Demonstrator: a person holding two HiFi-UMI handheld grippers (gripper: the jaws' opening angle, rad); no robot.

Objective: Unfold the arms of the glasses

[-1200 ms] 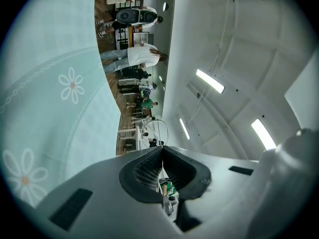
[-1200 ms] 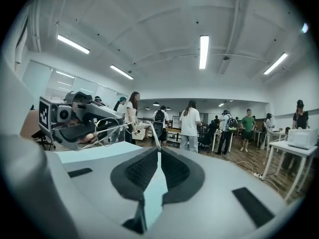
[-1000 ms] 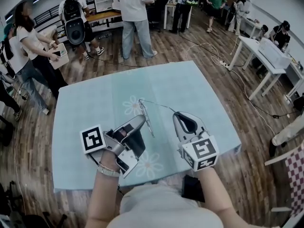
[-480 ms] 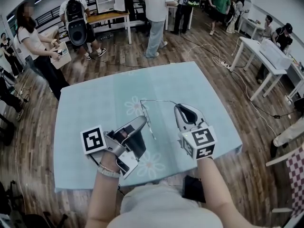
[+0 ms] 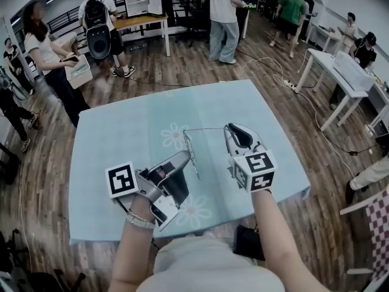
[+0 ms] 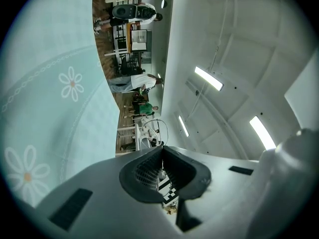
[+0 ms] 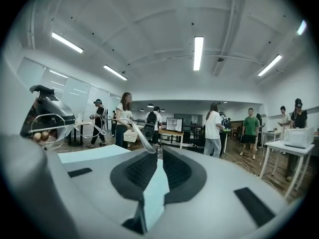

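Observation:
Thin wire-rimmed glasses (image 5: 191,152) hang above the pale blue daisy-print tablecloth (image 5: 121,132). My left gripper (image 5: 185,157) is shut on the front frame; in the left gripper view a round lens (image 6: 155,131) shows just past the closed jaws (image 6: 160,164). One arm of the glasses (image 5: 205,129) runs out to the right, and my right gripper (image 5: 228,129) is shut on its tip. In the right gripper view the clear arm (image 7: 127,128) curves from the lenses down into the narrow jaws (image 7: 153,156), with the left gripper (image 7: 47,108) behind at the left.
Several people (image 5: 223,17) stand on the wooden floor beyond the table's far edge. White tables (image 5: 340,72) stand at the right, and a cable (image 5: 273,66) trails on the floor. A black speaker (image 5: 97,38) is at the back left.
My right gripper has moved away from me along the table with the arm's tip, swinging that arm wider from the frame. The left gripper has stayed put.

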